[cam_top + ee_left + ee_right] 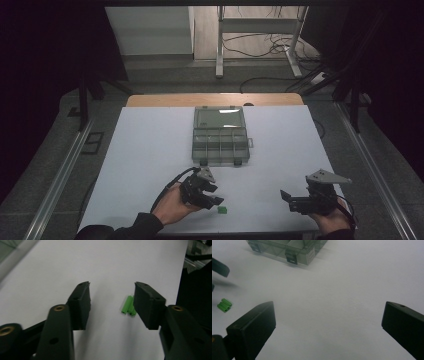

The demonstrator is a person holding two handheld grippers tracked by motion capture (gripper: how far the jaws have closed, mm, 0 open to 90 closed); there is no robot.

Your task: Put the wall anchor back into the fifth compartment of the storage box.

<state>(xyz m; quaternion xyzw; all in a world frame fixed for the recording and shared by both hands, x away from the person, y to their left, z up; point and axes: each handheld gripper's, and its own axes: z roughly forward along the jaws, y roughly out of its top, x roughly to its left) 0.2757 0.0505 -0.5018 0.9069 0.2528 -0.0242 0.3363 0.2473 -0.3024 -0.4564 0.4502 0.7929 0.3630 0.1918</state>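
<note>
A small green ribbed piece (222,210) lies on the white table sheet (150,150) near the front edge. My left gripper (215,195) hovers just left of it, held in a hand. In the left gripper view the green piece (128,305) lies flat between the jaws, right beside the right-hand jaw and partly hidden by it. The left gripper (112,285) is open, with a wide gap on the other side of the piece. My right gripper (289,200) sits at the front right, pointing left. It stands wide open (329,305) over bare sheet, with the green piece (224,305) far to its left.
A clear grey compartment box (220,135) with its lid up stands mid-table beyond both grippers; its front latches (291,258) show in the right gripper view. Metal rails run along both table sides. Bare sheet lies between the two hands.
</note>
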